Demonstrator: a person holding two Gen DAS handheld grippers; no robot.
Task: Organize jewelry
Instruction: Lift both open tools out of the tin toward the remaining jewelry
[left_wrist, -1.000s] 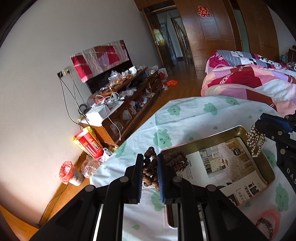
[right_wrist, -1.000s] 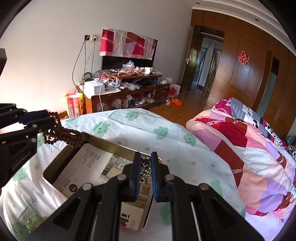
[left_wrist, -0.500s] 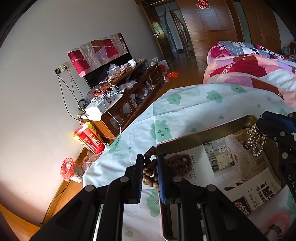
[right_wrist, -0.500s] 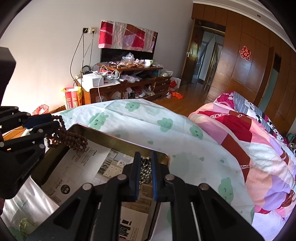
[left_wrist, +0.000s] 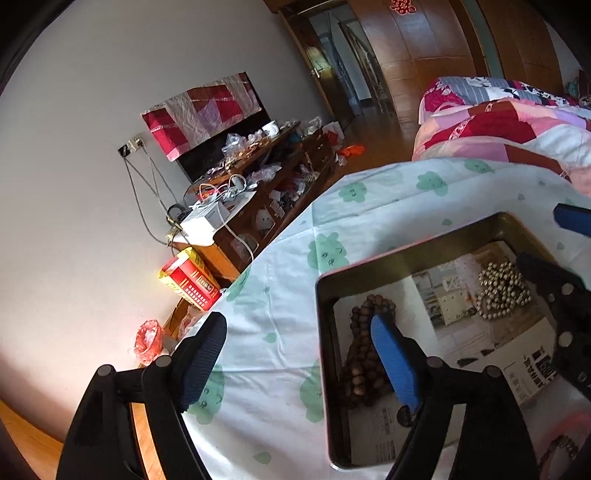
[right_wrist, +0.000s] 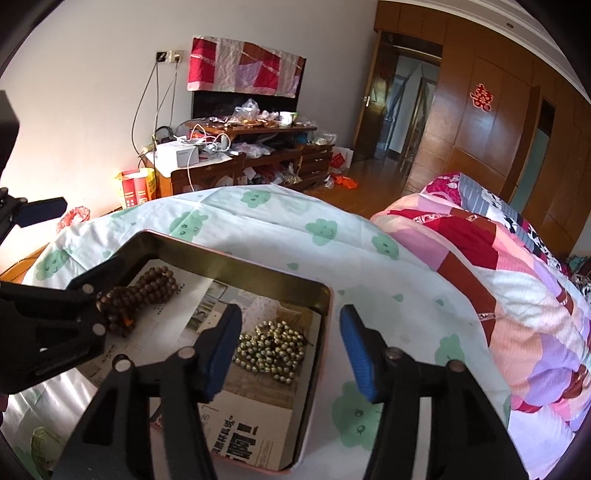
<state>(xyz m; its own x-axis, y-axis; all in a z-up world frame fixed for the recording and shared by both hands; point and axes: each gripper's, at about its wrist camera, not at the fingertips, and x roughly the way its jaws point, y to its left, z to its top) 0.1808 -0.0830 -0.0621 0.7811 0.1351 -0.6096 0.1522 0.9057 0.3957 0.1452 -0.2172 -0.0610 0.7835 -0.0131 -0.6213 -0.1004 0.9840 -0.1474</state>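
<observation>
Left gripper (left_wrist: 299, 354) fingers opening, let go; blue finger hides part of brown wooden bead string (left_wrist: 364, 354) in gold metal tray (left_wrist: 406, 254). Right gripper (right_wrist: 290, 350) fingers opening, empty, above silver bead pile (right_wrist: 271, 349).

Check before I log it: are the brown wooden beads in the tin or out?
In. The brown beads lie heaped on the paper lining inside the tin, clear of the left gripper's opening jaws.

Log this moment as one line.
left tongs: opening, empty | right tongs: opening, empty | brown wooden bead string: in tin tray | metallic bead string: in tray
</observation>
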